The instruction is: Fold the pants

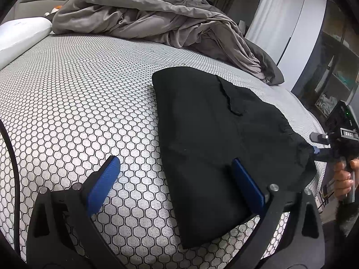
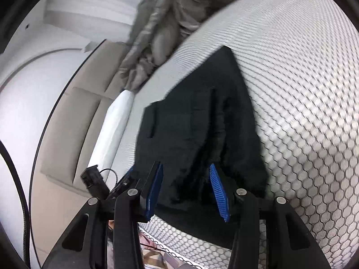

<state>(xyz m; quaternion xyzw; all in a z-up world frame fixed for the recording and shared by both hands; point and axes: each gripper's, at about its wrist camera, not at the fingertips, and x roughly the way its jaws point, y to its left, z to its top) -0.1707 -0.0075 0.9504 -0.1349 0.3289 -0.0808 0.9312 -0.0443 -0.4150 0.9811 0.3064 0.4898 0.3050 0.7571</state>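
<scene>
Black pants (image 1: 215, 134) lie folded on the bed (image 1: 78, 94), near its right edge. Our left gripper (image 1: 177, 177) hovers with jaws wide open, one finger over the pants. Our right gripper (image 2: 186, 179) has its jaws parted around bunched pants fabric at that edge.

The right wrist view is motion-blurred, smearing the grey duvet (image 2: 157, 33). The right gripper (image 1: 314, 151) is mostly hidden behind the black pants (image 1: 224, 134), so its grip there cannot be told.
</scene>
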